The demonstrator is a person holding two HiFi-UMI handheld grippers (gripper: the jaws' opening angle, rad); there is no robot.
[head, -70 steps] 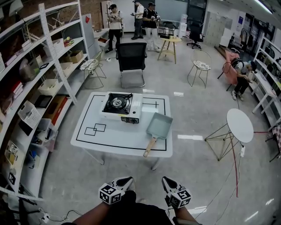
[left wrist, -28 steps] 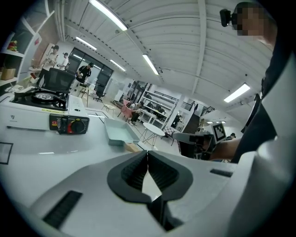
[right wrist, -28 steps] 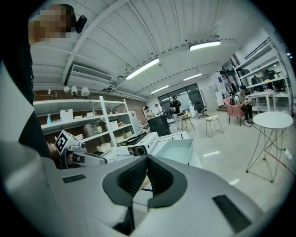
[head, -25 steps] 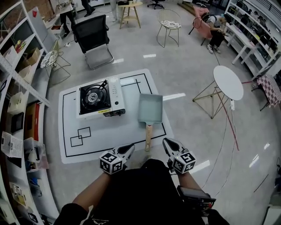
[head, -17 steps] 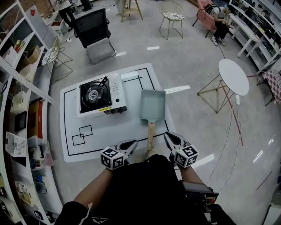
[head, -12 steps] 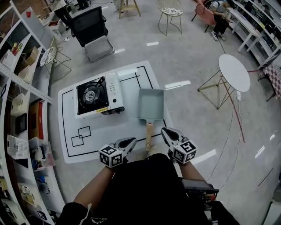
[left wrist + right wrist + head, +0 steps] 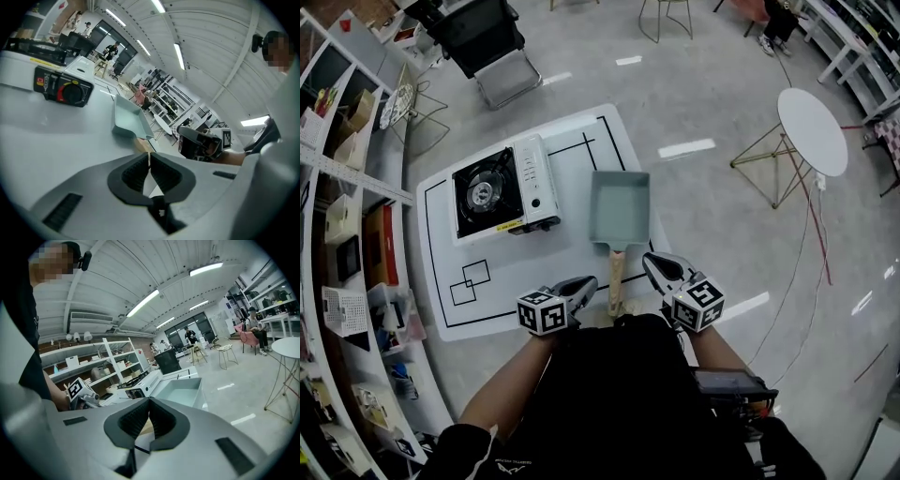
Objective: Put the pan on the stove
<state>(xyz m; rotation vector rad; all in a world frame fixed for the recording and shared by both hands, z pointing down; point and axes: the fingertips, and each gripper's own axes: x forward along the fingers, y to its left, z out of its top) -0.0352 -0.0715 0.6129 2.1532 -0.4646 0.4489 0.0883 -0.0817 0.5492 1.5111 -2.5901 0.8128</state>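
A white, black-lined table carries a white portable gas stove and, beside it on the tabletop, a pale teal rectangular pan. The left gripper and right gripper flank its wooden handle, both pinched closed, holding nothing.

Office chair cut off at top edge. Pan handle largely hidden behind left hand-held gripper.

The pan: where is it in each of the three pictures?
Head view: pan just above centre.
Left gripper view: pan slightly left of centre.
Right gripper view: pan right of centre.
Landmark: stove, left of the pan in all three.
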